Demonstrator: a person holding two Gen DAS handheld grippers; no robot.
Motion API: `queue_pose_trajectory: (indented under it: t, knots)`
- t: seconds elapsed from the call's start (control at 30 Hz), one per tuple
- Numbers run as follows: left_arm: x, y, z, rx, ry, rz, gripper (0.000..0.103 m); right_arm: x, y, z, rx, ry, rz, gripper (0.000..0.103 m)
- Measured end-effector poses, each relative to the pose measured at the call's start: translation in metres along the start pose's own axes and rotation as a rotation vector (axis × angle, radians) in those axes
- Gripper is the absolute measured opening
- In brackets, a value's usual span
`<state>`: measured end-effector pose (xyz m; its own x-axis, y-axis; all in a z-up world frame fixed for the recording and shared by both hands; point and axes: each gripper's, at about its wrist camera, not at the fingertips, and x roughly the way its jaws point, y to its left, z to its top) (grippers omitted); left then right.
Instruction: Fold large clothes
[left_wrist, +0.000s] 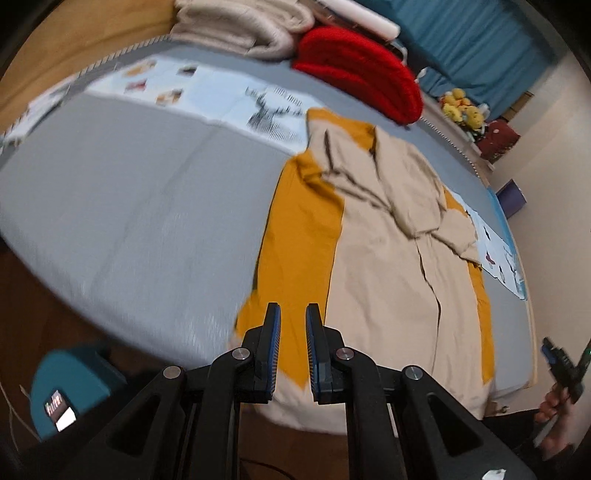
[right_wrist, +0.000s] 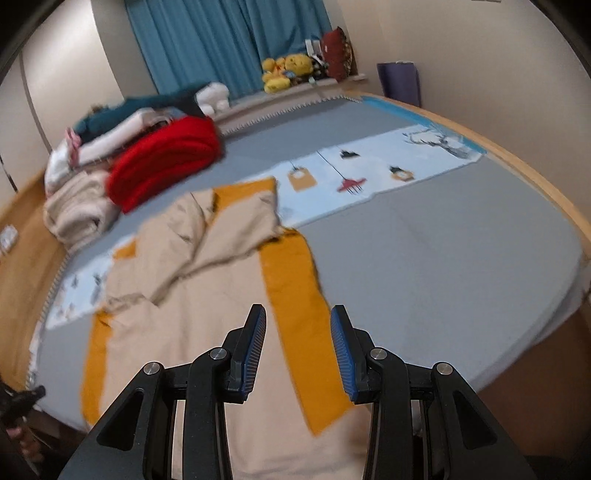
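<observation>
1. The beige-and-mustard cloth garment (left_wrist: 388, 266) lies spread on the grey bed (left_wrist: 129, 221), sleeves folded inward.
2. Left tongs (left_wrist: 293, 314) stand narrowly parted, right tongs (right_wrist: 297, 317) wide; both empty.
3. Best pinch both hem corners evenly.

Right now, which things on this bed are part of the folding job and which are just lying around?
For the job: beige and mustard garment, left gripper, right gripper.

Lying about: red blanket, cream blanket, yellow plush toys, printed runner.
</observation>
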<state>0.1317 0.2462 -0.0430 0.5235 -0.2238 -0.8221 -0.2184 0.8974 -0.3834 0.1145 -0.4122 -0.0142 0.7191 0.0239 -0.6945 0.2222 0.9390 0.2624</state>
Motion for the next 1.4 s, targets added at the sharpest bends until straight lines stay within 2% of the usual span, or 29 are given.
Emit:
queue_pose_trajectory:
  t: [0.13, 0.2, 0.27, 0.33, 0.4, 0.43, 0.5, 0.57, 0.6, 0.73, 0.8, 0.83, 1.0, 1.2, 1.27, 1.3, 1.33, 1.37, 1.4]
  knots:
    - [0.005, -0.001, -0.006, -0.011, 0.041, 0.025, 0.012, 0.015, -0.013, -0.012, 0.007, 0.092, -0.007, 0.038]
    - [0.012, 0.002, -0.007, -0.021, 0.047, 0.014, 0.012, 0.027, -0.014, -0.016, 0.007, 0.157, -0.037, 0.038]
    - [0.027, 0.010, -0.013, -0.046, 0.044, -0.002, 0.012, 0.033, -0.013, -0.017, 0.010, 0.185, -0.022, 0.038]
    - [0.048, 0.018, -0.013, -0.070, 0.122, 0.068, 0.012, 0.042, -0.009, -0.023, -0.040, 0.203, -0.017, 0.038]
    - [0.055, 0.024, -0.012, -0.075, 0.141, 0.086, 0.012, 0.055, -0.011, -0.037, -0.094, 0.219, -0.051, 0.038]
    - [0.057, 0.028, -0.011, -0.084, 0.151, 0.099, 0.012, 0.065, -0.016, -0.044, -0.089, 0.260, -0.072, 0.038]
    - [0.064, 0.039, -0.011, -0.131, 0.170, 0.090, 0.015, 0.077, -0.021, -0.047, -0.070, 0.315, -0.080, 0.038]
    - [0.072, 0.047, -0.013, -0.168, 0.200, 0.094, 0.021, 0.082, -0.023, -0.049, -0.096, 0.318, -0.087, 0.038]
    - [0.077, 0.049, -0.015, -0.170, 0.221, 0.112, 0.026, 0.087, -0.025, -0.051, -0.110, 0.333, -0.110, 0.038]
    - [0.087, 0.052, -0.019, -0.149, 0.264, 0.156, 0.031, 0.097, -0.038, -0.056, -0.059, 0.391, -0.114, 0.038]
    - [0.088, 0.051, -0.018, -0.143, 0.271, 0.154, 0.034, 0.101, -0.042, -0.058, -0.047, 0.410, -0.119, 0.045]
    - [0.089, 0.051, -0.018, -0.138, 0.276, 0.157, 0.034, 0.106, -0.045, -0.061, -0.039, 0.436, -0.131, 0.051]
    - [0.099, 0.051, -0.020, -0.120, 0.306, 0.184, 0.036, 0.126, -0.050, -0.076, -0.019, 0.536, -0.152, 0.053]
    - [0.104, 0.046, -0.022, -0.068, 0.308, 0.216, 0.038, 0.130, -0.043, -0.080, -0.055, 0.538, -0.170, 0.054]
    - [0.104, 0.040, -0.023, -0.029, 0.306, 0.235, 0.038, 0.130, -0.041, -0.081, -0.062, 0.534, -0.161, 0.048]
    - [0.104, 0.037, -0.024, -0.002, 0.304, 0.245, 0.034, 0.129, -0.039, -0.081, -0.069, 0.534, -0.150, 0.035]
    - [0.103, 0.034, -0.026, 0.023, 0.301, 0.240, 0.026, 0.127, -0.036, -0.081, -0.082, 0.528, -0.146, 0.020]
    - [0.103, 0.030, -0.026, 0.051, 0.303, 0.244, 0.010, 0.128, -0.034, -0.080, -0.082, 0.524, -0.129, 0.013]
    - [0.101, 0.027, -0.027, 0.072, 0.297, 0.251, 0.009, 0.126, -0.033, -0.079, -0.081, 0.518, -0.124, 0.012]
